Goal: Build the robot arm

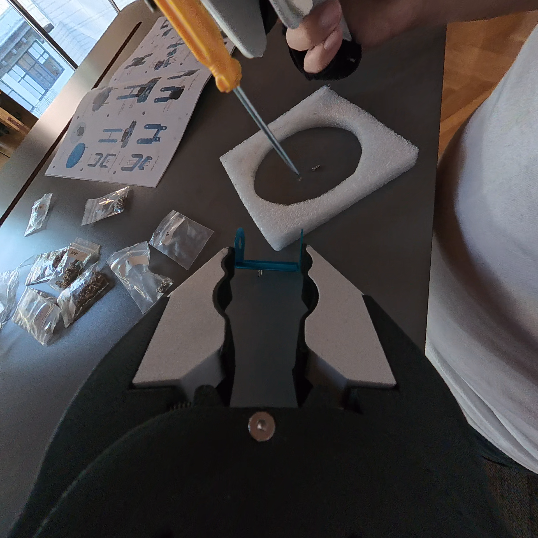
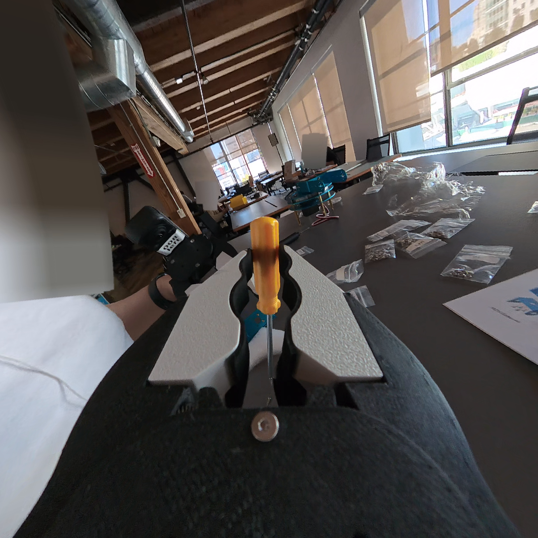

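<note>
The small silver screw (image 1: 299,178) lies on the dark table (image 1: 203,203) inside the oval cut-out of the white foam frame (image 1: 387,151), touched by the orange-handled screwdriver (image 2: 265,267) tip. Right gripper (image 2: 266,256) is clamped on that handle. Left gripper (image 1: 269,256) is clamped on a blue U-shaped metal bracket (image 1: 267,263).

Judgement: keep the shaft steady on the screw head.

Only the right wrist view shows a blue assembled mechanism (image 2: 314,189); only the left shows the open instruction booklet (image 1: 131,110).

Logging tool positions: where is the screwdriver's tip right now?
In the left wrist view, the screwdriver tip touches a small screw inside the foam frame opening, left of another screw.
</note>
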A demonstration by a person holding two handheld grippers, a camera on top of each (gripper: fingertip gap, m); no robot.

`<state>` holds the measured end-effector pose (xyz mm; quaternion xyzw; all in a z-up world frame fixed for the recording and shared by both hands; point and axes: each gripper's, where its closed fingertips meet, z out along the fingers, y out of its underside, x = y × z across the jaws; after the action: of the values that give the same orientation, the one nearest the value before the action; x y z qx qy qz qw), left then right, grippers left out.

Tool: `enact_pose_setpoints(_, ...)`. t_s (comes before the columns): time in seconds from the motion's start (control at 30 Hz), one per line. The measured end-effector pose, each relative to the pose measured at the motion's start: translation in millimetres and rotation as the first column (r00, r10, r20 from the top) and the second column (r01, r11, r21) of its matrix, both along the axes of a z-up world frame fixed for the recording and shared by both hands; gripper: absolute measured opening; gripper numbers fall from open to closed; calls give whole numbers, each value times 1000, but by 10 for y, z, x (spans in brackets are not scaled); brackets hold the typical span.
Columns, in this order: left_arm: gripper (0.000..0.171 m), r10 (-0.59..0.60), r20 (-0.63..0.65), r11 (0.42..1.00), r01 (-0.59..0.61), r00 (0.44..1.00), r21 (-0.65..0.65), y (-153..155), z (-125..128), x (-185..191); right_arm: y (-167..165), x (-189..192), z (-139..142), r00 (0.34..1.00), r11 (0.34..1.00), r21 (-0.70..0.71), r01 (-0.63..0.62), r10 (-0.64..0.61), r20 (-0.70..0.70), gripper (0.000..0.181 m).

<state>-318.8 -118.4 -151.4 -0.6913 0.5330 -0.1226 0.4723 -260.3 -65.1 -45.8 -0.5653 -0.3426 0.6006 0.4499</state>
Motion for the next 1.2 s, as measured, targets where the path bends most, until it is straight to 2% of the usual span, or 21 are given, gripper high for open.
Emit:
enact_pose_setpoints(0.1,45,2,2,1000,-2,1000,-7,2,-1,9,-14,-177,-78,999,1000,-8,-11,11,49,16)
enact_pose_setpoints(0.27,45,0,1,1000,0,1000,3,20,5,32,-21,-332,-100,999,998,-52,-21,23,37,16)
enact_pose_setpoints(0.63,45,-12,46,1000,11,999,19,7,84,75,-9,-398,18,999,994,-109,-28,23,-44,16)
enact_pose_setpoints(1.0,45,42,30,999,-42,999,-9,-81,37,-159,-78,-656,5,997,990,-116,-75,72,-35,16)
enact_pose_setpoints(1.2,45,36,5,999,-36,999,-22,-77,-3,-164,-40,-588,14,999,995,-92,-40,39,-18,16)
